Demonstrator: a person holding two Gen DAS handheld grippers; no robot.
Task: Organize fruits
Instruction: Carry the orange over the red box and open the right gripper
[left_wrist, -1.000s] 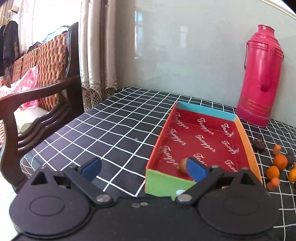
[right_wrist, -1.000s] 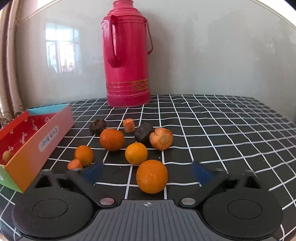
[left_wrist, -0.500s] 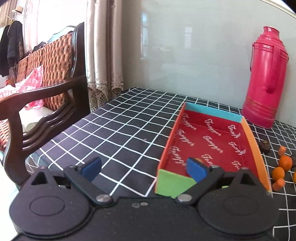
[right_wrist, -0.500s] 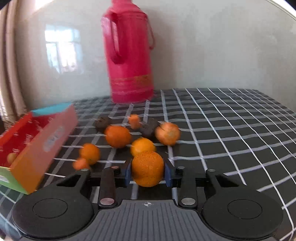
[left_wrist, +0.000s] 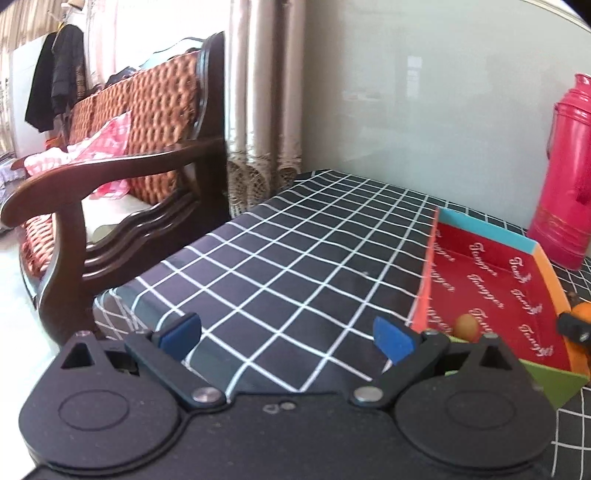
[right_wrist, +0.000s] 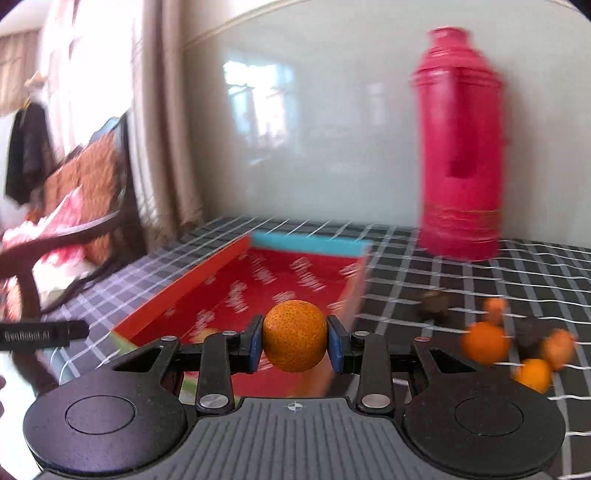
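My right gripper (right_wrist: 294, 341) is shut on a large orange (right_wrist: 294, 339) and holds it above the near end of the red box (right_wrist: 288, 273). One small yellow-orange fruit (left_wrist: 466, 325) lies inside the box (left_wrist: 491, 288) near its front wall. Several oranges (right_wrist: 485, 341) and dark fruits (right_wrist: 432, 304) lie on the cloth to the right of the box. My left gripper (left_wrist: 286, 334) is open and empty over the checked cloth, left of the box. The right gripper and its orange (left_wrist: 580, 314) show at the right edge of the left wrist view.
A tall pink thermos (right_wrist: 461, 147) stands behind the box against the wall; it also shows in the left wrist view (left_wrist: 569, 170). A wooden armchair (left_wrist: 122, 177) stands off the table's left edge. The table carries a black checked cloth (left_wrist: 295, 251).
My right gripper closed on the large orange, lifted it and carried it left over the box. My left gripper swung left, away from the box, staying open.
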